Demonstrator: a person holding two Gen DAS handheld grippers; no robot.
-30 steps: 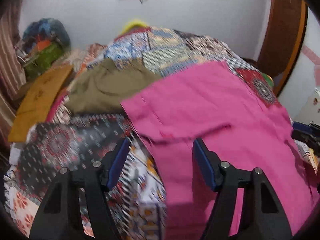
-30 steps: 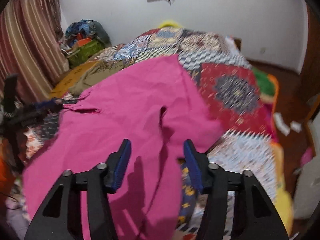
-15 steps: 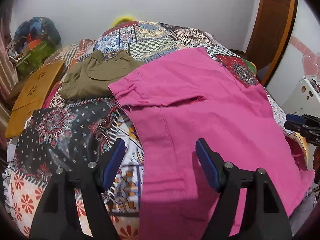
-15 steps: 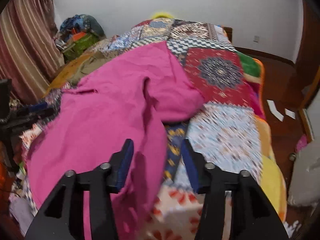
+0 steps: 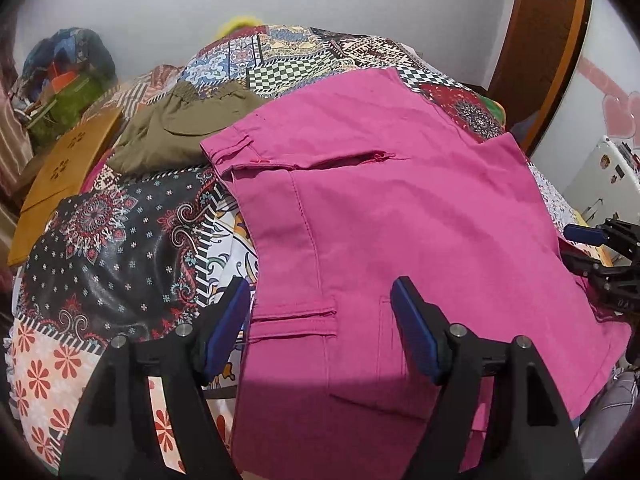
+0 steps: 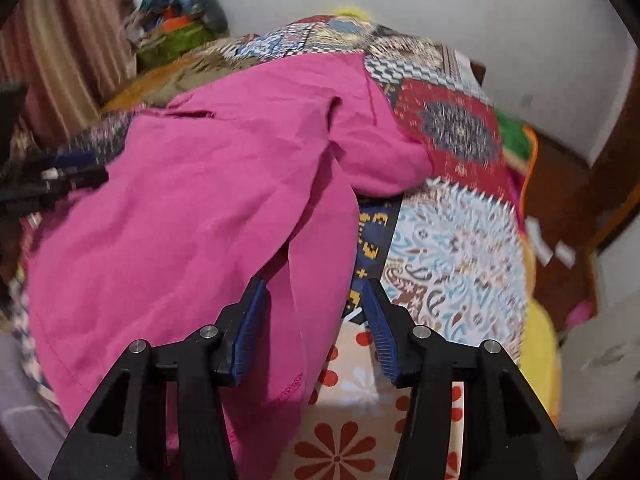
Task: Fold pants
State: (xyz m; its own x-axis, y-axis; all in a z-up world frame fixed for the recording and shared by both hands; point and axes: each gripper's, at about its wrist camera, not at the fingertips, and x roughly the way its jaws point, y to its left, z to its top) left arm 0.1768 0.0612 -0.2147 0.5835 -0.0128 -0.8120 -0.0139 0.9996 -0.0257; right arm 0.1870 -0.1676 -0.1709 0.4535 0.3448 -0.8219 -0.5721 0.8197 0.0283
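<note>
**Op A:** I've got the pink pants (image 5: pixel 400 208) spread over the patchwork bedspread (image 5: pixel 120 248), waistband end nearest my left side, the legs running off toward the right. My left gripper (image 5: pixel 320 320) hangs over the pocket area with its 2 jaws standing wide; cloth lies under the gap, but the pads aren't pressing on it.

**Op B:** And the other hand?

**Op A:** The right gripper (image 6: pixel 316 320) sits over the near leg edge. Jaws about half apart, a fold of pink fabric running up between them, nothing pinched as far as I can see. It's holding nothing.

**Op B:** So I'd call this the approach before the first fold. How do I do it cleanly?

**Op A:** I'd say take 1 layer-pair at each end, on the same long edge, so both grips carry the cloth over together. The legs look rumpled where they overlap on the right, so I'd tension lightly between the 2 hands before lifting.

**Op B:** Anything in the way?

**Op A:** The olive garment (image 5: pixel 180 128) lies touching the waistband corner. I'd keep the fold away from it.
</note>
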